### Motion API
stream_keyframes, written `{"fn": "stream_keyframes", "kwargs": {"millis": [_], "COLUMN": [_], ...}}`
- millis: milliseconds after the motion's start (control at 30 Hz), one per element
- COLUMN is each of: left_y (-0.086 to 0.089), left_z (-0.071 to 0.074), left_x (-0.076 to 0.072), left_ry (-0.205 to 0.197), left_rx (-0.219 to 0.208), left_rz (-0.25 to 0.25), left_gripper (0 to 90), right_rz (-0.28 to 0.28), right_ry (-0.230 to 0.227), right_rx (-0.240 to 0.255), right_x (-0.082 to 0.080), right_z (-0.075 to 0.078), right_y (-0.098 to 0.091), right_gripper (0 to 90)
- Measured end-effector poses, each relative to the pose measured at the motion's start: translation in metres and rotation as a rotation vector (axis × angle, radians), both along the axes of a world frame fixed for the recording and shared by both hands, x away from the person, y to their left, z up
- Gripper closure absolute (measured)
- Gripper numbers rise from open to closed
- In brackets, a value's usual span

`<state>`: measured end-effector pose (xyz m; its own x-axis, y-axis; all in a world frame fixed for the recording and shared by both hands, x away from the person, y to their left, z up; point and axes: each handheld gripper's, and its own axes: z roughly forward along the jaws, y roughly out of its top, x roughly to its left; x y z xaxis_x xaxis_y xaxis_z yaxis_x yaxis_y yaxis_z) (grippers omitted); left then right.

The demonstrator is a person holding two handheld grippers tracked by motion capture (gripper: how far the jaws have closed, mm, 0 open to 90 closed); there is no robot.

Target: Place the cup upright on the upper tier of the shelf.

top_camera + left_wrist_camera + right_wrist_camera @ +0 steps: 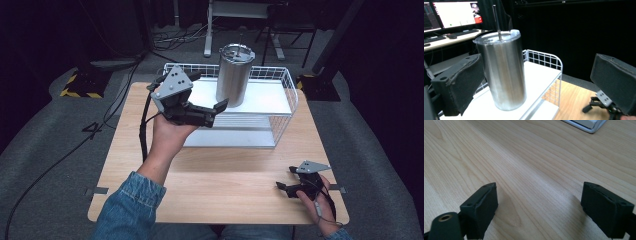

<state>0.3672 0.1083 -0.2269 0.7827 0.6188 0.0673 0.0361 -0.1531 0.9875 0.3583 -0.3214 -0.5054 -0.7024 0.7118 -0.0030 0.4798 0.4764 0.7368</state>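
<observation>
while the left claw [212, 107] gapes wide beside the tall brushed-steel tumbler [234, 75] in the white wire basket [285, 92], the right claw [539, 207] rests parted, empty, on the pale wooden surface [225, 175].

The straw [496, 20] of the steel cup [503, 75] runs past the top edge; monitor [454, 13] text is too blurred to read.

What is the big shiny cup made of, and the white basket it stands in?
The tall silver cylindrical tumbler looks like brushed stainless steel: fine vertical streaks and soft grey reflections run down its side. Its lid seems clear plastic, with a thin straw through it. The white wire basket looks like metal wire coated white, judging by its thin grid bars.
</observation>
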Motion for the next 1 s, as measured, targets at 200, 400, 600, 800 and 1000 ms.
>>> {"fn": "stream_keyframes", "kwargs": {"millis": [200,400,600,800,1000], "left_y": [0.014,0.026,0.043,0.060,0.069], "left_z": [-0.012,-0.028,-0.048,-0.068,-0.094], "left_x": [-0.014,-0.024,-0.033,-0.036,-0.041], "left_ry": [0.019,0.040,0.060,0.080,0.104], "left_rx": [-0.003,0.005,-0.017,-0.019,0.009], "left_rz": [-0.018,-0.039,-0.028,-0.015,0.003], "left_gripper": [0.0,0.0,0.0,0.0,0.0], "right_rz": [0.001,0.002,0.001,0.001,0.001], "right_ry": [0.001,0.001,0.001,0.001,0.001], "right_rx": [0.000,0.001,0.002,0.002,0.002], "right_x": [0.000,0.001,0.001,0.001,0.001], "right_z": [0.000,0.000,0.000,0.000,0.000], "right_y": [0.000,0.000,0.001,0.001,0.001], "right_gripper": [14.7,14.7,14.6,14.6,14.7]}}
